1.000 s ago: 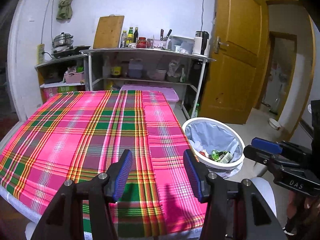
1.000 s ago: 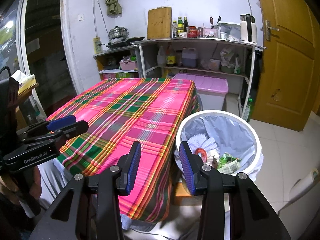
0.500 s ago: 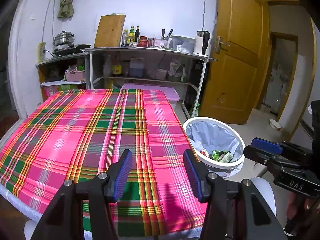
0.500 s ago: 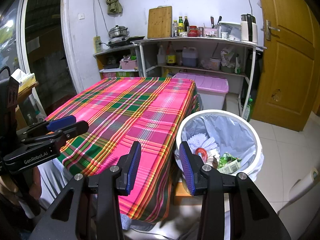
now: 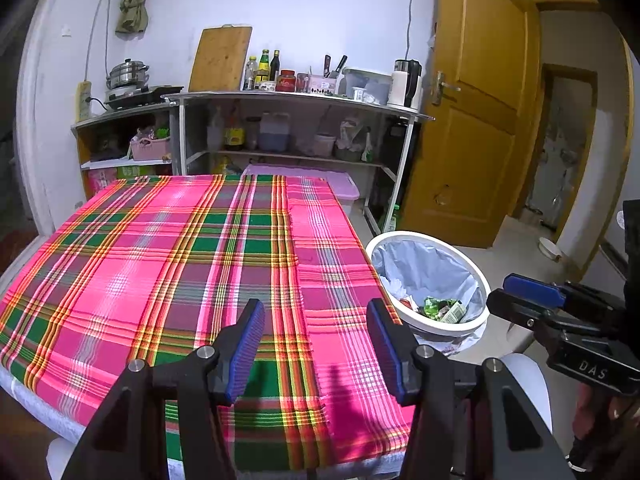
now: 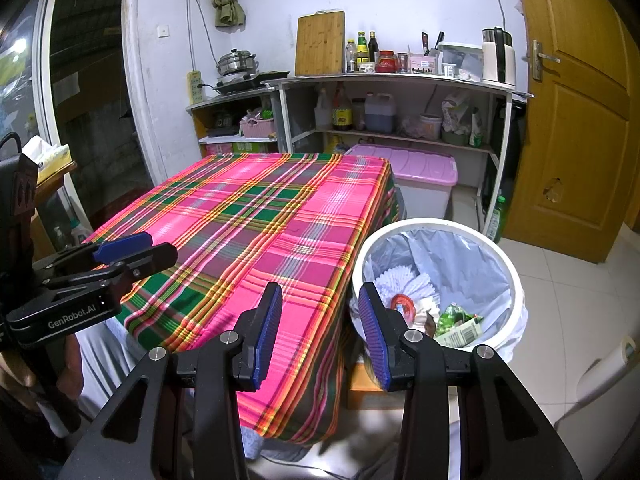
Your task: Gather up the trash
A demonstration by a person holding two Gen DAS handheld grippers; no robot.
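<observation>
A white trash bin [image 5: 478, 280] [image 6: 516, 276] with a pale blue liner stands on the floor against the table's right side. Inside it lie green wrappers [image 5: 440, 307] [image 6: 456, 320], crumpled white paper [image 6: 404, 283] and a red scrap [image 6: 401, 304]. My left gripper [image 5: 316, 346] [image 6: 160, 246] hovers open over the near edge of the pink plaid tablecloth [image 5: 160, 260] [image 6: 260, 208], nothing between its blue pads. My right gripper [image 6: 320, 332] [image 5: 500, 292] is open and holds nothing, over the table's near corner beside the bin. No loose trash shows on the cloth.
Metal shelves [image 6: 400, 80] with bottles, a cutting board and a kettle stand along the back wall. A pink-lidded storage box [image 6: 416, 168] sits behind the table. A wooden door [image 6: 576, 120] is on the right, with tiled floor [image 6: 572, 300] beyond the bin.
</observation>
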